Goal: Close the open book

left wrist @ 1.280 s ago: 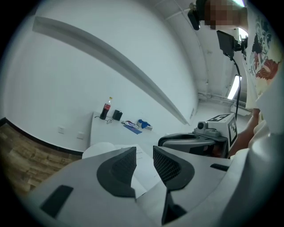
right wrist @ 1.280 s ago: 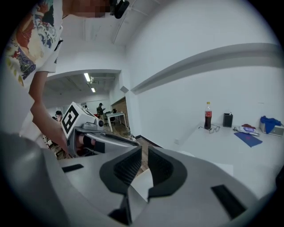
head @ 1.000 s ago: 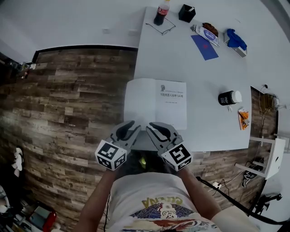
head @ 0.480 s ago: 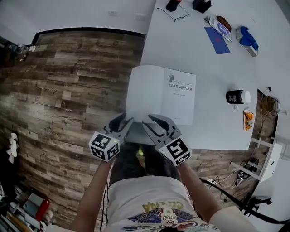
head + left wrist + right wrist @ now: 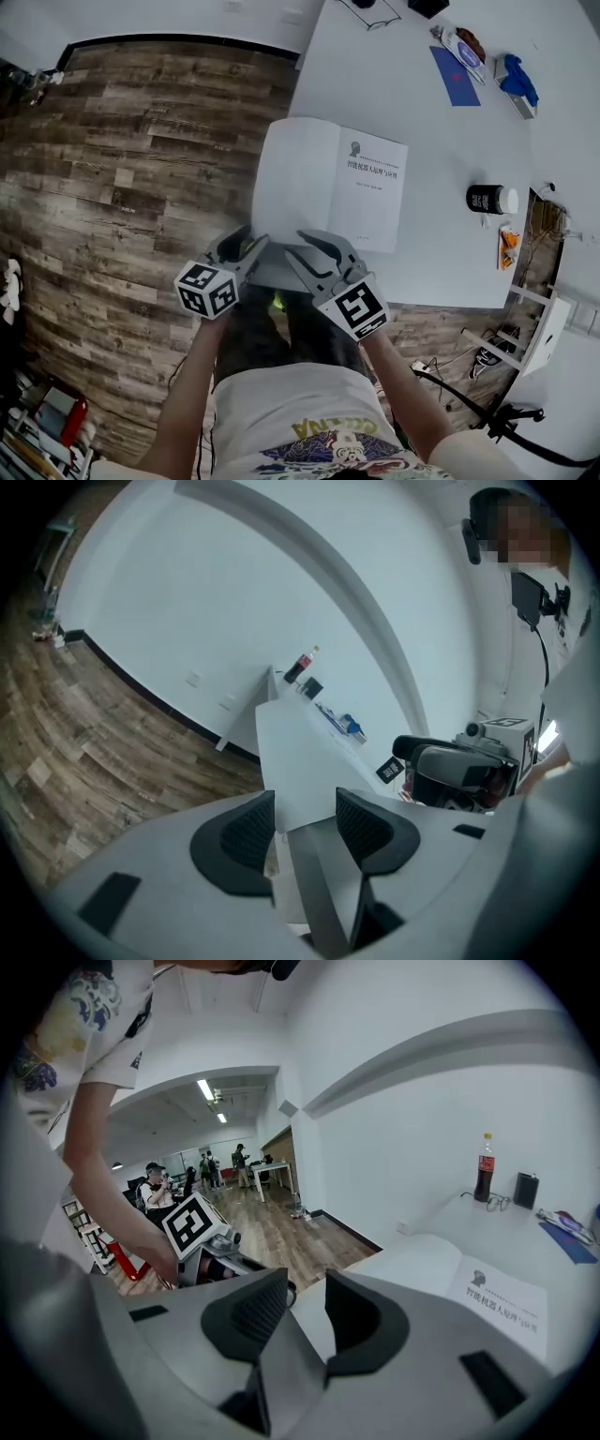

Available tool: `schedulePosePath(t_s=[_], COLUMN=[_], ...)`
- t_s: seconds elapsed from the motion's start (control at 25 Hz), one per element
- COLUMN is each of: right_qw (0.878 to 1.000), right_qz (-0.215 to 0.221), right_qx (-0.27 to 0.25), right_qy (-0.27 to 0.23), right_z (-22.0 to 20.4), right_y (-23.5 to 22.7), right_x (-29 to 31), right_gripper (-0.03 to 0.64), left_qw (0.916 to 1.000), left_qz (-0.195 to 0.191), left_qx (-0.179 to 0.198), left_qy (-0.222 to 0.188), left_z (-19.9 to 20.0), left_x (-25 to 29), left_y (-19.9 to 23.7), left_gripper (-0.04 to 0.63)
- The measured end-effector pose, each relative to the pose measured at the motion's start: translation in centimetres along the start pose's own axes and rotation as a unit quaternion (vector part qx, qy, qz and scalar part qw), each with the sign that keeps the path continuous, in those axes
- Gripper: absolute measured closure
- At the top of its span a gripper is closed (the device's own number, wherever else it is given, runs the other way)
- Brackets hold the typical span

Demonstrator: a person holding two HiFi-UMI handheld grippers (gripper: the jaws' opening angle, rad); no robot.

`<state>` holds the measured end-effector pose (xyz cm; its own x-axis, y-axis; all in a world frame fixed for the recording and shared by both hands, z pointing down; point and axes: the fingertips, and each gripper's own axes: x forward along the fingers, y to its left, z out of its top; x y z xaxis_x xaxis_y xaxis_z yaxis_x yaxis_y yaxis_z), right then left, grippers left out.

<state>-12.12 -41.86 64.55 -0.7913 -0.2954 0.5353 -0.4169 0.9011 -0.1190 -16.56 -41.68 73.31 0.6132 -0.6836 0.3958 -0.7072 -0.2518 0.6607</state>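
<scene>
The open book [image 5: 328, 183] lies flat on the white table [image 5: 422, 253], a blank page on its left and a title page on its right. My left gripper [image 5: 246, 246] hovers at the book's near left corner. Its jaws have just been opening and stand wide. In the left gripper view the left gripper [image 5: 305, 822] has the corner of the book [image 5: 291, 771] showing in the gap, untouched by the pads. My right gripper [image 5: 305, 246] is open just beside it, near the book's front edge. In the right gripper view the right gripper [image 5: 305, 1312] has nothing between its pads.
A black cup with a white lid [image 5: 485, 199] stands right of the book, an orange packet [image 5: 506, 248] near it. A blue booklet [image 5: 453, 75], blue cloth [image 5: 518, 80] and glasses [image 5: 367, 9] lie at the far end. A cola bottle [image 5: 485, 1166] stands there too. Wooden floor lies left.
Both grippers have sunk toward the table's near edge by the book. The left gripper rolled and its jaws spread wider. The book has not moved.
</scene>
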Motion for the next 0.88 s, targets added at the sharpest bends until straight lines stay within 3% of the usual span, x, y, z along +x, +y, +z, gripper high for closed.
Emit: schedulePosePath(t_s=[0.4,0.88], right_qw=[1.0,1.0], right_qz=[0.005,-0.006], right_qx=[0.018,0.024], right_qy=[0.017,0.017], right_z=[-1.2,-1.1], right_y=[-0.5,-0.1], right_x=[-0.3,-0.9], right_gripper=[0.509,0.511], left_qw=[0.997,0.9992], left_qz=[-0.027,-0.024], left_qx=[-0.072,0.032], left_qy=[-0.004,0.004], left_z=[-0.8,1.0], left_x=[0.7,0.3], left_y=[1.1,-0.8], left_gripper=[0.405,0.414])
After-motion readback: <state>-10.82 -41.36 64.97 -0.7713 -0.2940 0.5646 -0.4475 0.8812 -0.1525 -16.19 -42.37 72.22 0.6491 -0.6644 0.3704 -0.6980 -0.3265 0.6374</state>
